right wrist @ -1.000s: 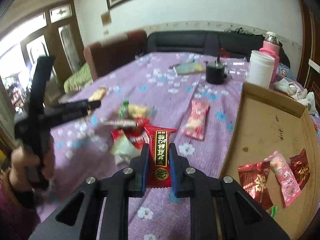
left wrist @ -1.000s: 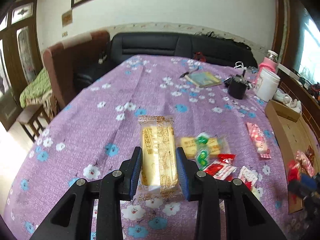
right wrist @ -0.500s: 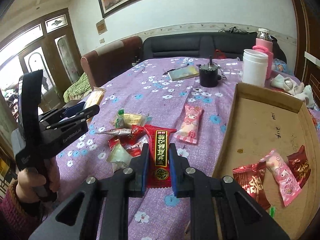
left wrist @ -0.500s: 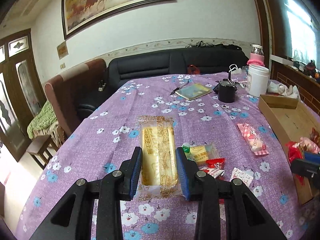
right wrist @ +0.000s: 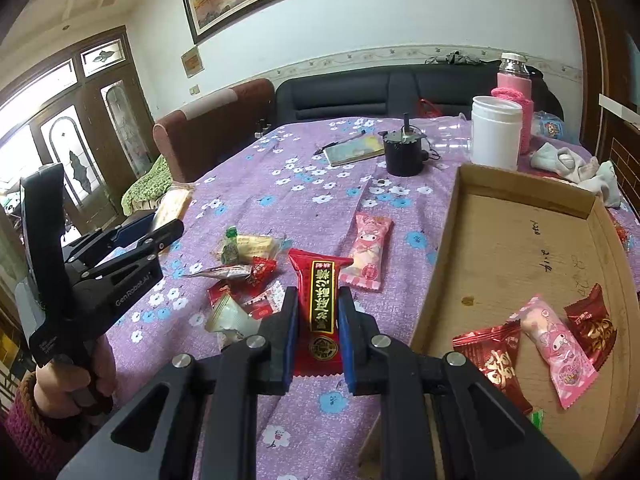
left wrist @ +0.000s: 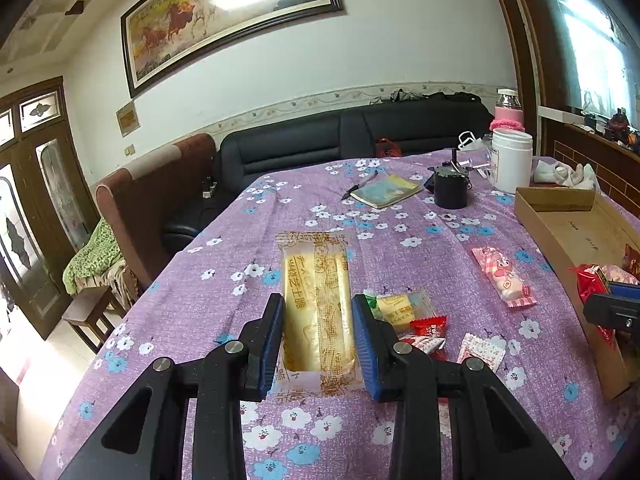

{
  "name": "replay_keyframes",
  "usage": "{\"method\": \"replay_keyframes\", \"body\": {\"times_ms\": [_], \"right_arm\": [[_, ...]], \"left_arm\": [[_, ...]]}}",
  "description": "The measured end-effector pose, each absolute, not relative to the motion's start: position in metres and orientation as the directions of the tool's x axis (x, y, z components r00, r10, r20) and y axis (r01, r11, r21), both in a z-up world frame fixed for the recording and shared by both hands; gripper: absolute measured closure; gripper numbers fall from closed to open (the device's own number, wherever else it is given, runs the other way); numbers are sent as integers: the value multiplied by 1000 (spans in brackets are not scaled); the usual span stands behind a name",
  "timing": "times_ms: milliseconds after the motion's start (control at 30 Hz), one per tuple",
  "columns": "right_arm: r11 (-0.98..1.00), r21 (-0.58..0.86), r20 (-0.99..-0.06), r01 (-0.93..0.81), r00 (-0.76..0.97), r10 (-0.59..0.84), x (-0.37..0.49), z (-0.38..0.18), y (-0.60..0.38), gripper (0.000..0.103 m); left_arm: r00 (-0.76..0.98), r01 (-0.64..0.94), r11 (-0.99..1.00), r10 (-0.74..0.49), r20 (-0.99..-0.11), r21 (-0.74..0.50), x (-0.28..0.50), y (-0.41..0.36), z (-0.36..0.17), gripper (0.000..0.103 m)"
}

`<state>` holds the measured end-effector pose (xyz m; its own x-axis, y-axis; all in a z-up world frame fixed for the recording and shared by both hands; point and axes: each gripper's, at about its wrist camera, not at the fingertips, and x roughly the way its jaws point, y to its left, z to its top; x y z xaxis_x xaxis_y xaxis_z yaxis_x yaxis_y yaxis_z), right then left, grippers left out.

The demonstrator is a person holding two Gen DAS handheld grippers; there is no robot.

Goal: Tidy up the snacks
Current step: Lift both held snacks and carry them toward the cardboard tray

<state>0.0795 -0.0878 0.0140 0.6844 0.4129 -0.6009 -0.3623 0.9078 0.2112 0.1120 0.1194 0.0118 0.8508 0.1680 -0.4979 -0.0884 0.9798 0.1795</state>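
My left gripper (left wrist: 318, 320) is shut on a long yellow cake packet (left wrist: 316, 288), held above the purple flowered tablecloth (left wrist: 224, 280). In the right wrist view this left gripper (right wrist: 160, 232) hangs at the left with the packet's end (right wrist: 172, 204) sticking out. My right gripper (right wrist: 318, 312) is shut on a red packet with a black label (right wrist: 322, 300), just left of the cardboard box (right wrist: 440, 248). The box holds red packets and a pink packet (right wrist: 556, 344). Several loose snacks (right wrist: 244, 276) and a pink packet (right wrist: 370, 248) lie on the cloth.
At the far end of the table stand a black pot (right wrist: 404, 152), a white jar (right wrist: 496, 136), a pink bottle (right wrist: 514, 80) and a notebook with a pen (right wrist: 352, 150). White cloths (right wrist: 572, 164) lie behind the box. A person's hand (right wrist: 64, 384) holds the left gripper.
The left gripper has tipped upward and rolled level with the yellow packet still in it, so more wall shows. The right gripper and its red packet have hardly moved.
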Motion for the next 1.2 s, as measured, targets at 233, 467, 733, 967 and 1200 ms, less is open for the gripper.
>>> {"method": "replay_keyframes", "body": {"times_ms": [233,467,733,967,1200], "right_arm": [[915,209,-586,-347,704,401,79,19,-94,86],[920,216,-590,-328,707,391,83,18,-99,86],[921,214,-592,-324,708,386,84,18,-101,86],[921,227,-588,-315,710,388,85,19,-104,86],[923,222,-596,-315,706,384,86,17,-103,86]], "left_arm": [[855,-101,979,175,-487,175,112,121,14,67],[861,-98,978,176,-477,184,110,119,14,67],[863,-101,976,181,-472,191,110,118,15,67],[861,-91,977,173,-478,191,110,117,14,67],[861,-84,980,162,-482,179,109,117,15,67]]}}
